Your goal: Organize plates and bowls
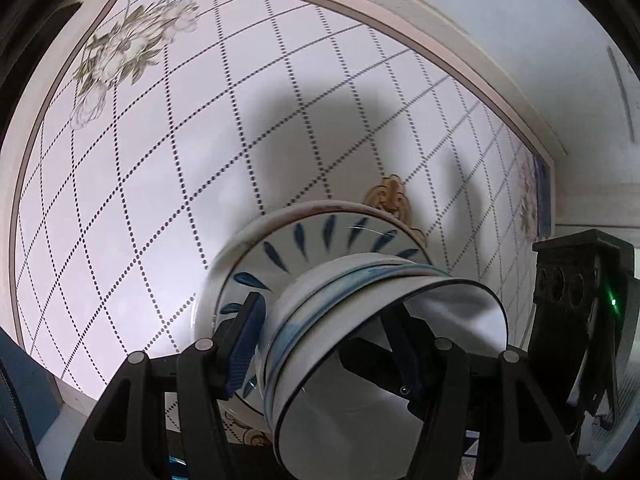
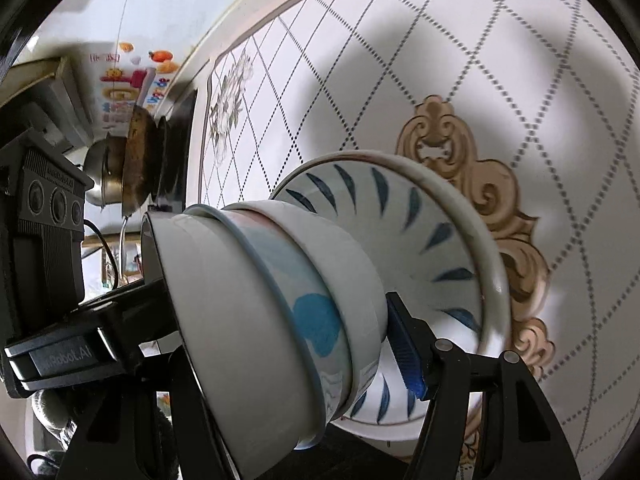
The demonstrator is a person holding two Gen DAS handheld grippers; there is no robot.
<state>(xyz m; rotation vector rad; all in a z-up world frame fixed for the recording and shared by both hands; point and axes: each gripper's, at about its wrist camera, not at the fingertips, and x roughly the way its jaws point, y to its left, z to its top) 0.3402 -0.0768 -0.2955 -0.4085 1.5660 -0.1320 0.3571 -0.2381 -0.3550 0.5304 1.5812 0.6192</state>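
Observation:
A stack of nested white bowls with blue bands [image 1: 348, 320] sits inside a wide bowl with blue leaf strokes [image 1: 304, 240] on the patterned table. My left gripper [image 1: 328, 352] is shut on the wall of the top bowl [image 1: 400, 360], one blue pad [image 1: 244, 344] outside and the other finger inside. In the right wrist view my right gripper [image 2: 288, 344] grips the same stack [image 2: 256, 312], with a blue pad [image 2: 406, 352] outside against the bowls and the other finger hidden inside. The leaf-stroke bowl [image 2: 420, 232] lies beneath.
The table top [image 1: 200, 140] is white with a dotted diamond grid, a flower print [image 1: 132, 40] and a gold ornament [image 2: 480, 184]. A steel pot and a dark pan [image 2: 136, 160] stand at the far edge. The other gripper's body [image 1: 580, 292] is close on the right.

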